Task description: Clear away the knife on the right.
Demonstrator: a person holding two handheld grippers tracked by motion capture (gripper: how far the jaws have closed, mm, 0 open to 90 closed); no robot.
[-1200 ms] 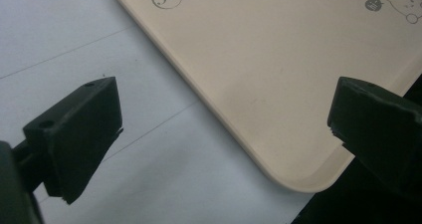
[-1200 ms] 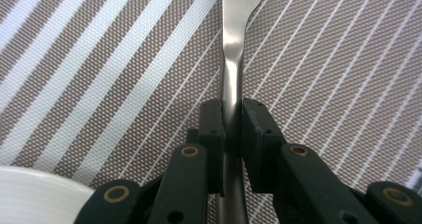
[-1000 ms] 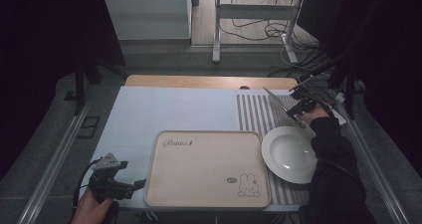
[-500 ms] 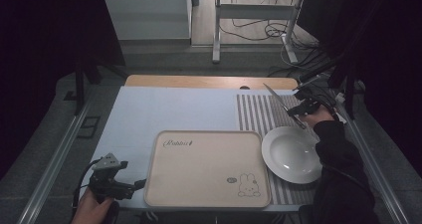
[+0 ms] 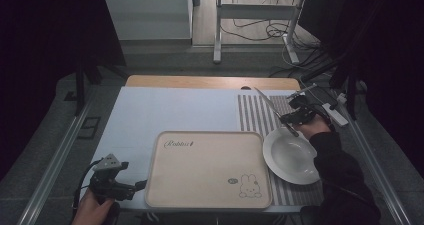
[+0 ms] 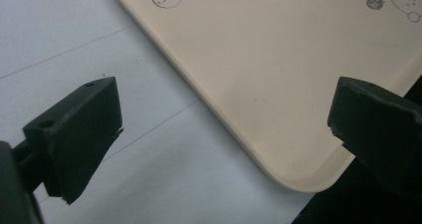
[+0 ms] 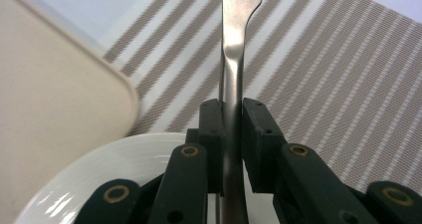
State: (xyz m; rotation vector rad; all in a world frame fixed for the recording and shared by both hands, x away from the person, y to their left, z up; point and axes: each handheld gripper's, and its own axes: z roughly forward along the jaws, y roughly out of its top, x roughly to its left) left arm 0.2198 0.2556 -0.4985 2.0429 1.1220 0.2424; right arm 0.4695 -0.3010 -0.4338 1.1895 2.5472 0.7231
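Tray (image 5: 207, 167) sits at the table's (image 5: 165, 107) 6 o'clock edge, plate (image 5: 292, 157) touching-close at its 3 o'clock, on the striped mat (image 5: 255, 112). Right gripper (image 5: 291, 119) at plate's 12 o'clock rim clamps a metal utensil (image 5: 267, 104) running toward 11 o'clock over the mat. Left gripper (image 5: 137, 186) at tray's 9 o'clock, by its near corner.

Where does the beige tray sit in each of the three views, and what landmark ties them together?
High view: beige tray lies bottom centre, left of the white plate.
Left gripper view: its corner fills the upper right.
Right gripper view: its rounded corner is at the left edge.
Shared landmark: the pale blue table sheet under the tray.
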